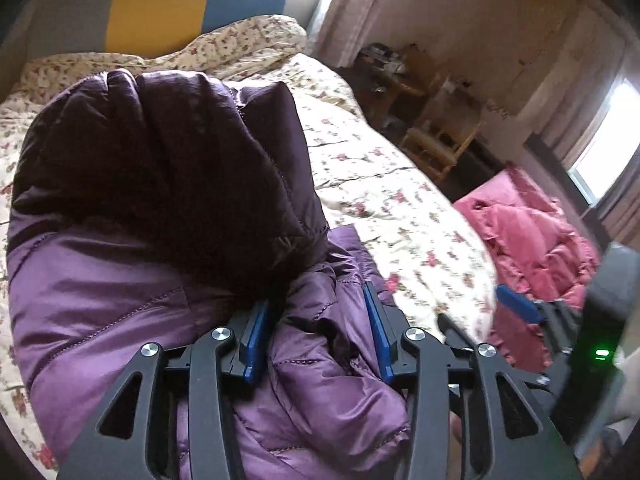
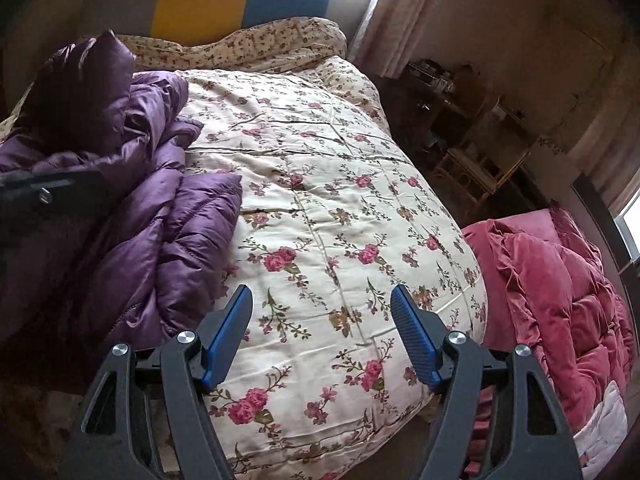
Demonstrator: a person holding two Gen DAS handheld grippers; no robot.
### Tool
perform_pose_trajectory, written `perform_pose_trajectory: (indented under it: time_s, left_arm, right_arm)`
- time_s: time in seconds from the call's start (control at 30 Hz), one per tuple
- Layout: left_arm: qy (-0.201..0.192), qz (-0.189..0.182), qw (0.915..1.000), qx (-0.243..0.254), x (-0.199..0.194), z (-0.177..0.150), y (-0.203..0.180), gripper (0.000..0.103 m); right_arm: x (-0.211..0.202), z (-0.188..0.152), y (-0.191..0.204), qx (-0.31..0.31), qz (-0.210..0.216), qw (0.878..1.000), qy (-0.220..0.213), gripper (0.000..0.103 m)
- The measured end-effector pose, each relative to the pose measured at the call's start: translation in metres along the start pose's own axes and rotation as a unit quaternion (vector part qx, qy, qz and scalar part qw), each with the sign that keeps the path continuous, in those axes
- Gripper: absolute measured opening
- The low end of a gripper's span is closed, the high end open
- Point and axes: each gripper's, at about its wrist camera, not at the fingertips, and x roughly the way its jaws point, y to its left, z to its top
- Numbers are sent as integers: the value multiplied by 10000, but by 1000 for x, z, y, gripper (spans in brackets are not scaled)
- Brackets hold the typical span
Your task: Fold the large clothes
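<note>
The purple jacket [image 1: 152, 208] lies bunched along the left side of the bed [image 2: 340, 184], partly doubled over itself. The left claw [image 1: 318, 332] is spread with a puffy fold of jacket bulging between its pads, not yet pinched, and the right claw [image 2: 320, 336] hovers spread and empty over the flowered quilt near the foot edge. To my eye, the left should bite deep into that fold and the right take a matching edge, so the layers lift evenly.
</note>
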Motion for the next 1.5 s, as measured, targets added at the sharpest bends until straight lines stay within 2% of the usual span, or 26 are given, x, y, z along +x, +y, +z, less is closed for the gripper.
perform_pose_trajectory:
  time_s: [0.13,0.37,0.6,0.7,0.87,0.93,1.0,1.17,1.33,1.43,1.5]
  left_arm:
    - [-144,-251,9995,-81,-27,0,2,51]
    - [-593,-482,9969,-174,-77,0,1,51]
    - [-1159,-157,9908,-683,-136,-22,39,51]
    - [-1300,216,9853,-1084,-154,-41,68,51]
    - [-993,1140,9756,-1590,-152,-80,116,51]
    - [-841,1290,9745,-1633,-147,-93,125,51]
    - [-705,1285,9747,-1688,-139,-102,130,51]
    - [-664,1115,9794,-1546,-131,-108,123,51]
    - [-666,1004,9831,-1380,-125,-101,118,47]
    - [-651,929,9853,-1281,-121,-100,120,43]
    - [-648,879,9863,-1235,-120,-100,119,43]
  right_arm:
    - [-7,1,6,-62,40,10000,-51,70]
    - [-24,3,15,-168,82,9997,-172,70]
    - [-55,6,25,-303,210,9984,-430,70]
    - [-72,7,35,-383,338,9971,-560,69]
    - [-103,10,53,-544,707,9926,-826,69]
    - [-115,11,61,-599,882,9902,-904,69]
    - [-128,14,69,-648,1038,9874,-1007,69]
    - [-152,21,84,-660,1417,9808,-1167,69]
    - [-156,29,101,-730,1514,9779,-1239,69]
    - [-140,33,111,-737,1504,9802,-1054,58]
    - [-124,34,117,-730,1530,9820,-832,44]
